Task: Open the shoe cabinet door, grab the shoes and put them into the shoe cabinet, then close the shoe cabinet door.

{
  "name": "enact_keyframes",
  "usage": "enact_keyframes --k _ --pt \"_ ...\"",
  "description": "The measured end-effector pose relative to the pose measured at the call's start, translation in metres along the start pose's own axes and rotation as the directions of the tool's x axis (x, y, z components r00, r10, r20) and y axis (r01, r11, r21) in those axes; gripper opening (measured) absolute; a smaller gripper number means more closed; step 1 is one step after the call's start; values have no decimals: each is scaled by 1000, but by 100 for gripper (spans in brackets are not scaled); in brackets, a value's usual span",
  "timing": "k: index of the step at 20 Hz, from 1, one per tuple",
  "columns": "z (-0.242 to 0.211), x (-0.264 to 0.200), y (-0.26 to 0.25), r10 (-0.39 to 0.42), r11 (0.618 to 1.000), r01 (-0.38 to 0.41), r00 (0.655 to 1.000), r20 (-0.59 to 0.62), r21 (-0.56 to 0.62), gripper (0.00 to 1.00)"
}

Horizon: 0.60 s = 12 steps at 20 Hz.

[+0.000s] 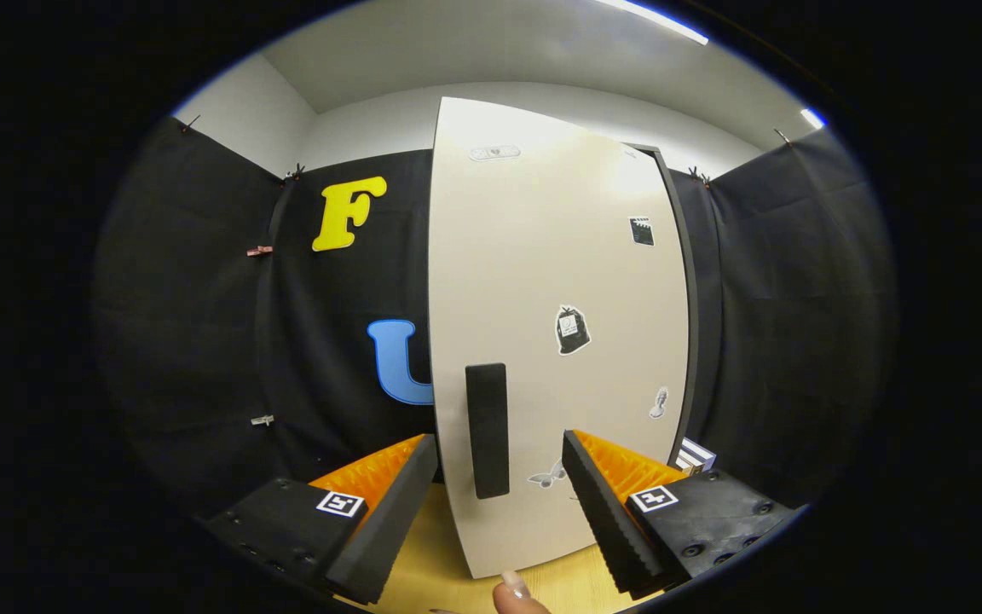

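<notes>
We've got the gripper (499, 495) spread wide around the cabinet door (559, 281)'s black handle (488, 431), fingertip (515, 588) poking in below.

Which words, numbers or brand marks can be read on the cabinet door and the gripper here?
Shoe cabinet door: no readable text; its stickers are small pictures, and any print on them is too small to read.
Black handle: blank.
Gripper, fingers open with the handle just ahead between them: square coded markers, no words or numbers.
</notes>
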<state>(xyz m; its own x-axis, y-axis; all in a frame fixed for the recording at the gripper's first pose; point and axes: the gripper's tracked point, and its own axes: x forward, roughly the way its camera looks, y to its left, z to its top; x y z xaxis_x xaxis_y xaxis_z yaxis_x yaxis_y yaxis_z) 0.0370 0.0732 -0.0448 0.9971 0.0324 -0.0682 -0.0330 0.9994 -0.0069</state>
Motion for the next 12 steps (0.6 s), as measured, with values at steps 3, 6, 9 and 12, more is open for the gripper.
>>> enact_keyframes --k 3,6,9,12 --pt "3 1 4 -7 1000 7 1000 10 -25 97" --pt "10 -1 5 -10 999 11 999 36 -33 97" --pt "14 -2 6 -14 999 16 998 56 -45 97" --pt "14 -1 8 -21 997 25 998 58 -70 97"
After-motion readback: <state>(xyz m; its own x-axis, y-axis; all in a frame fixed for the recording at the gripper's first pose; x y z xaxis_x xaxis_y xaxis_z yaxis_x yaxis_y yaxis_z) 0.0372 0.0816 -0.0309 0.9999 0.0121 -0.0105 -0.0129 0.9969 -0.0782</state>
